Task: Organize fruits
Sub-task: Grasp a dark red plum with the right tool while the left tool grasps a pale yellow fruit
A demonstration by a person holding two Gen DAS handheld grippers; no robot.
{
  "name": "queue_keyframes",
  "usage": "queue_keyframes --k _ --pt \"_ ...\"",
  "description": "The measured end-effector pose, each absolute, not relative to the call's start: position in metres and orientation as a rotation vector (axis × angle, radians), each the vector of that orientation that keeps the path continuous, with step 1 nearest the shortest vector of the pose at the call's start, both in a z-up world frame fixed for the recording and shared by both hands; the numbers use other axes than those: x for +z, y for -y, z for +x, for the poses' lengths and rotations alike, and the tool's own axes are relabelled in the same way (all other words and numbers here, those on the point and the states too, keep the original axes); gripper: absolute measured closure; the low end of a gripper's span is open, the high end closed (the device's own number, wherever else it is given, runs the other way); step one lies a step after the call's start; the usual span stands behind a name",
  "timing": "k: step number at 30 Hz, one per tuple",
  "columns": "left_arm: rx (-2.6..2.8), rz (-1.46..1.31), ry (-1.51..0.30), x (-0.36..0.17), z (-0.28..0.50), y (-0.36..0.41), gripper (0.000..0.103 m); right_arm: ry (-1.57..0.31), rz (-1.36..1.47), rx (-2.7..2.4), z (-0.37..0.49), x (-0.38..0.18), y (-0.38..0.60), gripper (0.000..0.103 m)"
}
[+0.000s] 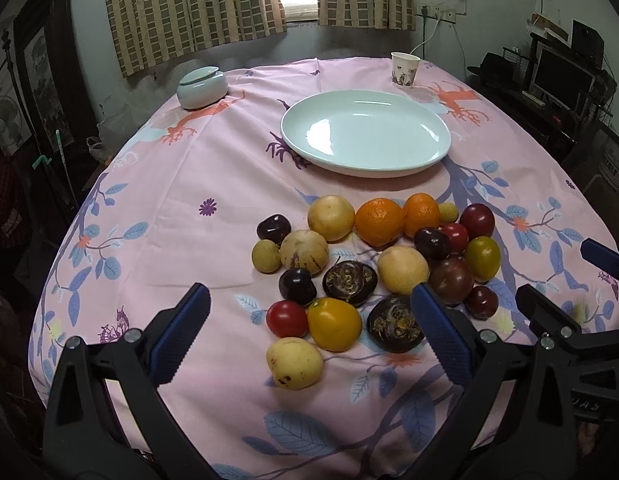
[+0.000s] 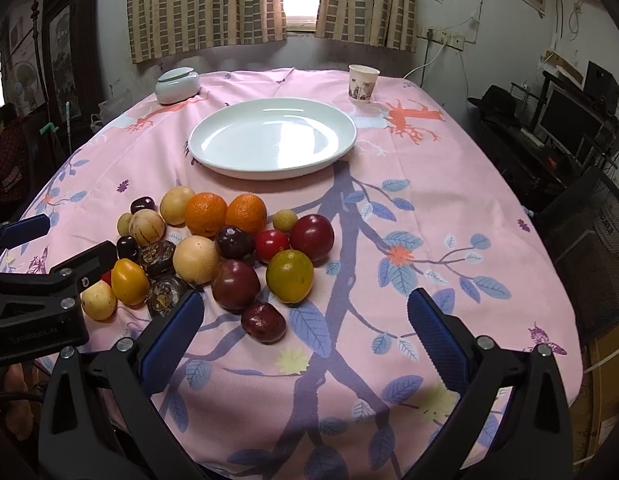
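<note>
A cluster of several fruits lies on the pink tablecloth: two oranges (image 1: 379, 221) (image 2: 205, 213), yellow tomatoes (image 1: 334, 323) (image 2: 129, 281), red tomatoes (image 1: 287, 319), dark plums (image 2: 264, 321) and pale round fruits (image 1: 294, 362). Beyond them sits an empty white plate (image 1: 365, 133) (image 2: 272, 142). My left gripper (image 1: 309, 328) is open, hovering just before the near fruits. My right gripper (image 2: 305, 324) is open too, to the right of the cluster, with the dark plum near its left finger. The right gripper (image 1: 569, 292) also shows at the right edge of the left wrist view.
A pale lidded jar (image 1: 202, 87) (image 2: 177, 85) stands at the far left of the table and a paper cup (image 1: 404, 69) (image 2: 362, 83) at the far right. Curtains and a window lie behind. Shelves with a monitor (image 2: 569, 124) and a mesh chair (image 2: 589, 240) stand to the right.
</note>
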State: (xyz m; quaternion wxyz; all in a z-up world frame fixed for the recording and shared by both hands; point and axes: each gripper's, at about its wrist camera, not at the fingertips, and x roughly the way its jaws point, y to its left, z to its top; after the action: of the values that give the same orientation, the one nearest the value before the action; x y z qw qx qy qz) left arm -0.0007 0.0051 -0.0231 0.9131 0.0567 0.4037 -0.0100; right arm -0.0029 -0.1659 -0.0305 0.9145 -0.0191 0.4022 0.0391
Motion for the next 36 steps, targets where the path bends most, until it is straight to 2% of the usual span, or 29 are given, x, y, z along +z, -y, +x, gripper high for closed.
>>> queue_keyframes --k 13,15,16,18,19,21,27,36 --pt "0.006 0.022 -0.927 -0.057 -0.015 -0.056 0.002 -0.869 -0.012 0.200 -0.021 -0.051 0.184 0.003" --pt "0.003 0.022 -0.933 -0.060 -0.016 -0.058 0.002 -0.873 -0.008 0.252 -0.018 -0.052 0.174 0.017" --pt "0.004 0.026 -0.936 -0.062 -0.017 -0.058 0.002 -0.884 -0.020 0.268 -0.015 -0.054 0.168 0.028" --pt "0.010 0.031 -0.942 -0.064 -0.017 -0.058 0.002 -0.903 -0.043 0.271 -0.008 -0.060 0.158 0.036" --pt "0.013 0.028 -0.945 -0.064 -0.018 -0.059 0.002 -0.913 -0.047 0.267 -0.003 -0.064 0.156 0.043" --pt "0.018 0.020 -0.947 -0.065 -0.017 -0.062 0.002 -0.938 -0.032 0.261 0.006 -0.072 0.157 0.065" --pt "0.005 -0.002 -0.960 -0.067 -0.014 -0.064 0.002 -0.981 0.031 0.333 0.022 -0.088 0.154 0.072" --pt "-0.043 -0.001 -0.992 -0.073 -0.010 -0.051 0.002 -0.937 0.042 0.320 -0.006 -0.066 0.173 0.073"
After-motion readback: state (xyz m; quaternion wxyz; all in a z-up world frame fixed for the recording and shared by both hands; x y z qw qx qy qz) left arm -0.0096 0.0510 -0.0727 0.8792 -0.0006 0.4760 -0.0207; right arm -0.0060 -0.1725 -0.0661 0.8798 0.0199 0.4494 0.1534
